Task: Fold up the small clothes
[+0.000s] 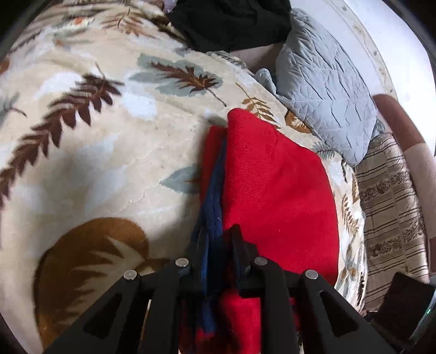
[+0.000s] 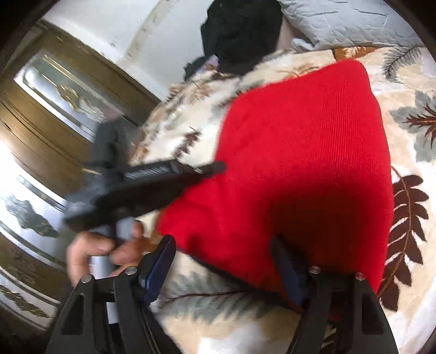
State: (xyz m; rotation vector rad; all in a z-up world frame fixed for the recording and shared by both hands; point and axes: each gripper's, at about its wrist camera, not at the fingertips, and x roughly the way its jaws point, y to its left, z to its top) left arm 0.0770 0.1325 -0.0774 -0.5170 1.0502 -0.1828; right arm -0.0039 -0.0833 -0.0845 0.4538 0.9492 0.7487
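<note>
A small red knit garment (image 1: 275, 190) with a navy blue edge (image 1: 212, 212) lies folded on a leaf-patterned blanket (image 1: 109, 152). My left gripper (image 1: 215, 239) is shut on the garment's navy and red edge at its near end. In the right wrist view the red garment (image 2: 302, 168) fills the middle. My right gripper (image 2: 223, 253) is open, its jaws wide apart over the garment's near edge, holding nothing. The left gripper (image 2: 218, 166) reaches in from the left and touches the garment's left edge.
A black garment (image 1: 231, 24) lies at the far end of the bed. A grey quilted pillow (image 1: 327, 89) and a striped brown cloth (image 1: 392, 207) lie on the right. A wooden cabinet with mirrored panels (image 2: 54, 89) stands beside the bed.
</note>
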